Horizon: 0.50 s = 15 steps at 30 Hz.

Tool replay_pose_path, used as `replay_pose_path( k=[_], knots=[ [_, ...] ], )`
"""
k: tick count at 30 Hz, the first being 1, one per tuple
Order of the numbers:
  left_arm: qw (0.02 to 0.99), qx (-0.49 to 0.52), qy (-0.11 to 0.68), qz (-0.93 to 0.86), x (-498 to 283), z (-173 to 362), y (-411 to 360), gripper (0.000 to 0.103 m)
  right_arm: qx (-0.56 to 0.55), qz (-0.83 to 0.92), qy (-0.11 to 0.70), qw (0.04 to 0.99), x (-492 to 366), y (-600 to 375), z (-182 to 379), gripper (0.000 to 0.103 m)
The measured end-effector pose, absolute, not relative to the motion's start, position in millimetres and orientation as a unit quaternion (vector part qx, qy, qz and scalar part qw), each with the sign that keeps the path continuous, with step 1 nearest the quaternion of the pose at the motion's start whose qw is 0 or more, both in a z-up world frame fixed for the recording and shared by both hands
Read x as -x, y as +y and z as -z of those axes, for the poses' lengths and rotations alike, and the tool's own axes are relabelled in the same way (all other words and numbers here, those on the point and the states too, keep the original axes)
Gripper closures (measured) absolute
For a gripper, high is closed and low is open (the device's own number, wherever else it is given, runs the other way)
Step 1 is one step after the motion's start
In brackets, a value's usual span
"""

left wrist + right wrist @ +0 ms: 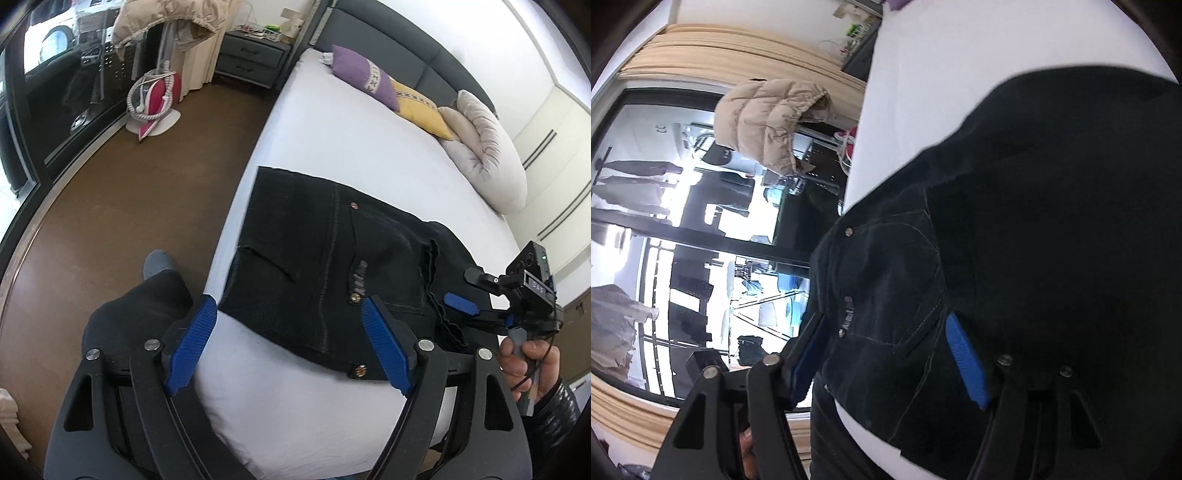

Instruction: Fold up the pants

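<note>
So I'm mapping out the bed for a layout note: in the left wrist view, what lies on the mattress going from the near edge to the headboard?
Black pants, folded near the edge → bare white sheet → row of pillows at the headboard: purple pillow, yellow pillow, pale grey pillow.

A small digital display (536,287) is seen on the right gripper (466,291) in the left wrist view; three digits are shown, seemingly "349", though they are too blurred to be read with certainty. A small embroidered label (359,276) is sewn on the black pants (317,266) beside the pocket; its letters cannot be made out in either view. No other text can be read.
</note>
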<state>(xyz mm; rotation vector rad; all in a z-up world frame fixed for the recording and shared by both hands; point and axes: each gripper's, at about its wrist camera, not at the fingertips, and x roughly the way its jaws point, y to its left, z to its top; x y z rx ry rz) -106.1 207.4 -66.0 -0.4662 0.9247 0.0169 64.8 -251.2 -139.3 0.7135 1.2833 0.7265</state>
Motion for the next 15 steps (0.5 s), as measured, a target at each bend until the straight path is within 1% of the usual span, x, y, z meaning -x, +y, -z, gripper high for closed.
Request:
replay_pose_path(
  k=[2,7,9,11,12,15],
  knots=[
    [0.864,0.234,0.445,-0.017,110.9,70.1,215.8,0.023,-0.321,-0.320,0.573,0.682,-64.4,-250.8,147.1,0.025],
    [0.835,0.297,0.462,-0.028,124.0,94.9,236.1,0.023,-0.343,-0.324,0.560,0.680,-61.8,-260.9,155.9,0.025],
    [0.815,0.347,0.464,-0.016,128.4,109.1,244.6,0.023,-0.341,-0.326,0.558,0.683,-60.7,-260.3,156.1,0.024],
    [0.775,0.437,0.457,0.005,132.6,129.1,255.9,0.023,-0.337,-0.326,0.557,0.686,-58.1,-260.9,155.7,0.024],
    [0.762,0.463,0.452,0.011,134.8,135.3,259.0,0.023,-0.336,-0.326,0.556,0.687,-58.4,-259.9,154.5,0.023],
    [0.753,0.498,0.428,0.030,135.4,143.8,263.2,0.023,-0.331,-0.330,0.553,0.690,-56.2,-260.0,153.0,0.023]
  ],
)
